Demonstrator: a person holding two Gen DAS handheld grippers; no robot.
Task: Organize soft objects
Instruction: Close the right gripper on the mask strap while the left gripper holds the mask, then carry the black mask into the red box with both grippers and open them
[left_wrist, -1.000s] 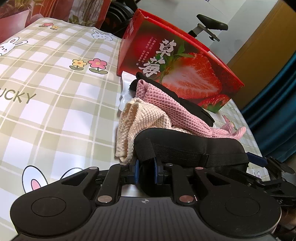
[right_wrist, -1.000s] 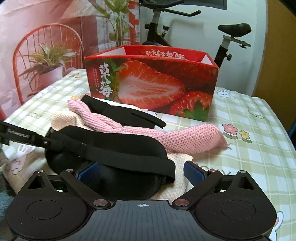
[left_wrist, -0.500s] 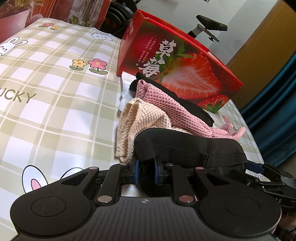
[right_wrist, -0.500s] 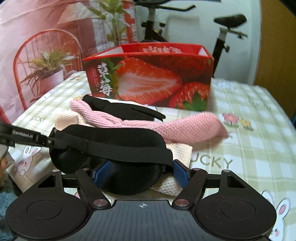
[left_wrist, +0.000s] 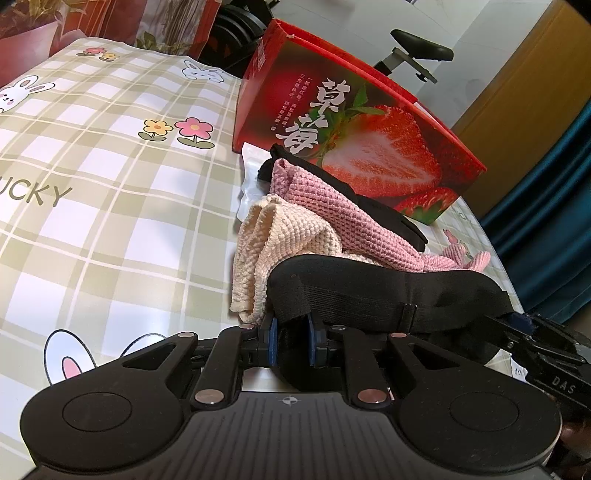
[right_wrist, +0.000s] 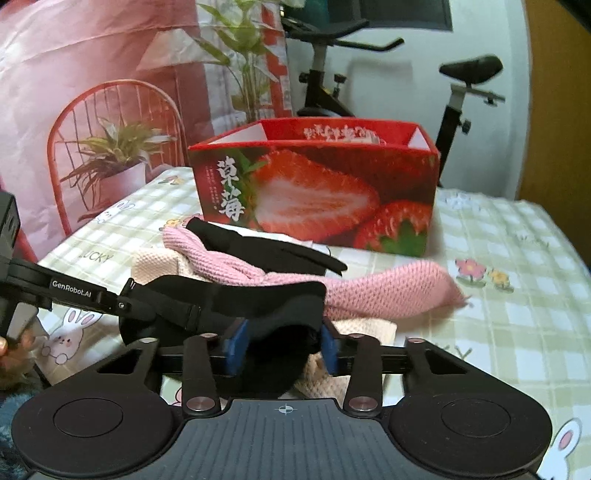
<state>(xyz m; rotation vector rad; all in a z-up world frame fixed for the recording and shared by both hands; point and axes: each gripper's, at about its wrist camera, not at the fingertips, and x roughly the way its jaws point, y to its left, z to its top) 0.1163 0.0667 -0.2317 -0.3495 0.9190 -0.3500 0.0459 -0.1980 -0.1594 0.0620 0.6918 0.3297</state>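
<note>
The black eye mask (left_wrist: 388, 291) lies on top of the heap of soft things near the middle of the tabletop (left_wrist: 110, 206), in front of the red strawberry box (left_wrist: 354, 147). The left gripper (left_wrist: 291, 345) is clenched on one end of the mask, as it was a second ago, and has not shifted. The change is at the other end: the right gripper (right_wrist: 282, 345), whose jaws stood wide around the mask a second ago, is closing them, and its blue pads (right_wrist: 236, 347) now sit against the mask's dark padding on both sides. The mask is thus pinched at both ends, which probably means it is about to be lifted clear or folded.

Under the mask lie a cream knitted cloth (left_wrist: 280, 236) and a long pink knitted cloth (right_wrist: 388, 291), with a black glove (right_wrist: 266, 247) behind them, nearer the box. The box stands open-topped toward the tabletop's far edge, a likely place for the sorted items.
</note>
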